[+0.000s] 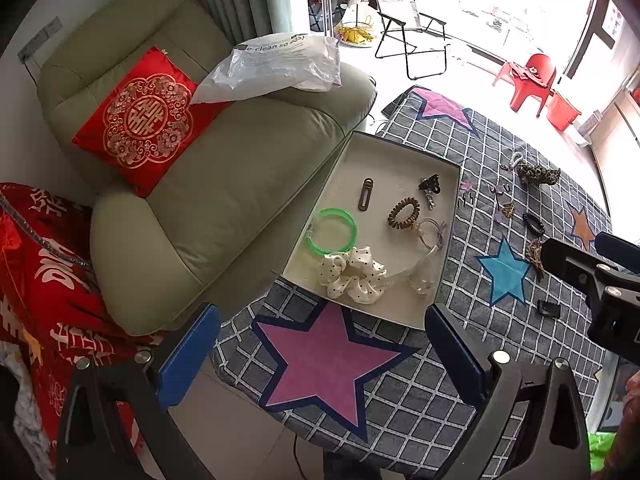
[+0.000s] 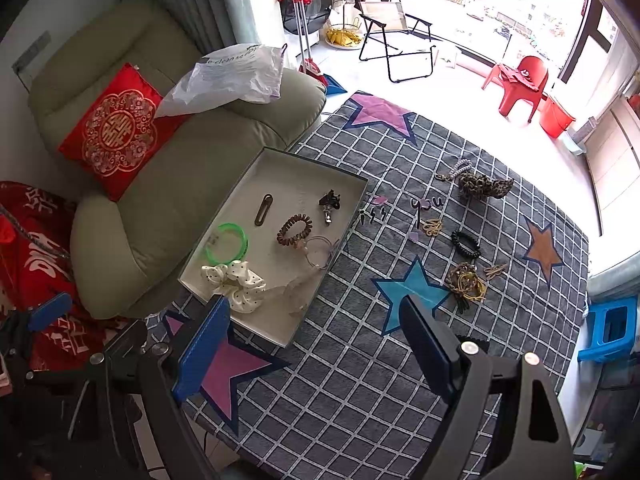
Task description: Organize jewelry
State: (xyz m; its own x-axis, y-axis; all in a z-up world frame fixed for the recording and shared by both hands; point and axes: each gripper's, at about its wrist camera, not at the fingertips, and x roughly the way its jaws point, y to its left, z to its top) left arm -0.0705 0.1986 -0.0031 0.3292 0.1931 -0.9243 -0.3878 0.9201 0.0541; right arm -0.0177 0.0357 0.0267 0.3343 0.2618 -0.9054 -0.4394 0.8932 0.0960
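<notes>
A shallow white box (image 1: 404,152) (image 2: 304,162) lies on the checked star-print cloth (image 1: 400,400) (image 2: 360,360). It holds a green bangle (image 1: 331,231) (image 2: 226,243), a polka-dot scrunchie (image 1: 354,274) (image 2: 236,280), a brown coil hair tie (image 1: 404,212) (image 2: 295,230), a brown clip (image 1: 365,194) (image 2: 263,209) and a dark claw clip (image 1: 429,187) (image 2: 330,202). Loose on the cloth lie a leopard scrunchie (image 2: 482,186), a black coil tie (image 2: 465,244) and a gold-and-brown bundle of ties (image 2: 466,282). My left gripper (image 1: 320,344) is open and empty near the box's front edge. My right gripper (image 2: 316,336) is open and empty above the cloth.
A beige armchair (image 1: 224,184) with a red cushion (image 1: 138,120) and a plastic bag (image 1: 276,66) stands left of the table. A red quilt (image 1: 44,272) lies at the far left. A blue stool (image 2: 610,328) stands at the right.
</notes>
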